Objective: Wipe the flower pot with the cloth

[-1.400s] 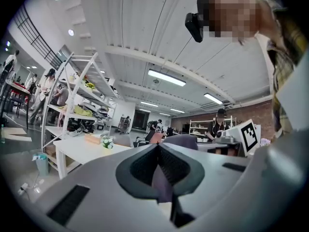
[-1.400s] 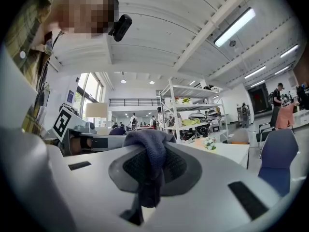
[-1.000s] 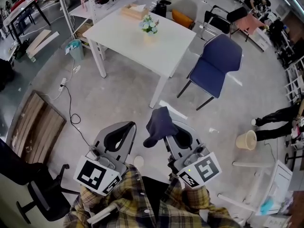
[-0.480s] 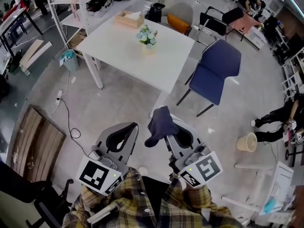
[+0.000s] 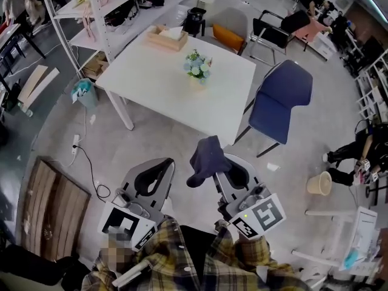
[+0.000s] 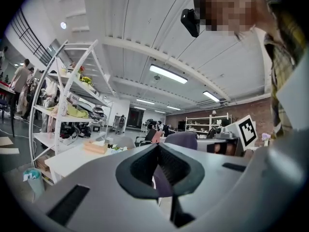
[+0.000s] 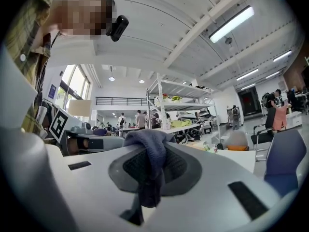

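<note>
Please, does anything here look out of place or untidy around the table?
Nothing is spilled or broken. The flower pot stands upright on the table. Only a power strip with its cable lies on the floor left of the table, where someone could trip.

The cloth [image 5: 205, 157] is draping over the right gripper [image 5: 232, 174], hiding its jaw tips; on the far table [image 5: 151, 77], flowers [image 5: 197, 66] are covering most of the small flower pot [image 5: 197, 83].

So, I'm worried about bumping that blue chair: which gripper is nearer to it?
Right. The right gripper, holding the cloth, is below and left of the blue chair; the left gripper sits farther left.
</note>
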A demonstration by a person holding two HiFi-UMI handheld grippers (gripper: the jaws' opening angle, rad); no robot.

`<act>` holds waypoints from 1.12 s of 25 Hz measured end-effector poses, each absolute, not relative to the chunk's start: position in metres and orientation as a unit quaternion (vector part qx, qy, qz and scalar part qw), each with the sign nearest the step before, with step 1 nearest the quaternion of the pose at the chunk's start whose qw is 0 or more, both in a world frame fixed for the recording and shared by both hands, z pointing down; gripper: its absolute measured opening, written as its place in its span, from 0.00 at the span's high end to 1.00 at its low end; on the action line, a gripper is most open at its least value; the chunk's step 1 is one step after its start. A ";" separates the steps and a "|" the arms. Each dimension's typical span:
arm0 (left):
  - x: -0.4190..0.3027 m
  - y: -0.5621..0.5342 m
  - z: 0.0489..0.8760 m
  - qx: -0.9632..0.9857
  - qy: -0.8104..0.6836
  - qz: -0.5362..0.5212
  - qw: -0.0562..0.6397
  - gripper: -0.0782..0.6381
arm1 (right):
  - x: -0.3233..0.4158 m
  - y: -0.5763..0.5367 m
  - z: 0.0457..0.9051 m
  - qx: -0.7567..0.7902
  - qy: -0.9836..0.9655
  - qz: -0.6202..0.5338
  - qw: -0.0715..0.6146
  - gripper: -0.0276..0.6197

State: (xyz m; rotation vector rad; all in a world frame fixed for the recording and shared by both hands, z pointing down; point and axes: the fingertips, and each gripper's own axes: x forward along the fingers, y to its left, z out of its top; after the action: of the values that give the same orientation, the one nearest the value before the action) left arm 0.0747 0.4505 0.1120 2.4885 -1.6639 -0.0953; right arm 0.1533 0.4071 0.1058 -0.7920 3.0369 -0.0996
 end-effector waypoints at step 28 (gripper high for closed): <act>-0.059 0.255 0.150 0.845 -0.525 -0.002 0.101 0.88 | 0.051 0.208 0.151 -0.327 0.942 -0.073 -0.036 0.92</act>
State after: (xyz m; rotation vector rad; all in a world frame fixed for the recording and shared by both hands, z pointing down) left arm -0.0590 0.2553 0.1498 2.4968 -1.5503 -0.0045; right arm 0.0506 0.2080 0.1505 -1.0509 3.0285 -0.2343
